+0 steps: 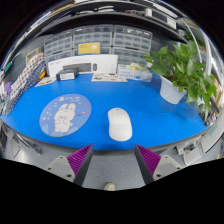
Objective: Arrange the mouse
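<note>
Gripper [114,160] nearest: fingers spread wide, purple pads [80,157] facing inward, nothing between them. White mouse [119,123] sat on blue mat [150,118] just ahead of fingers, roughly centred on gap, not touched. Round grey-white disc [65,114] lay on mat left of mouse, apart from it. Potted plant [190,68] stood at mat's far right. White box [70,69] and drawer cabinets [100,42] were beyond mat.

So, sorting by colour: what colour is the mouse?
White mouse, on the blue mat; gripper view.
</note>
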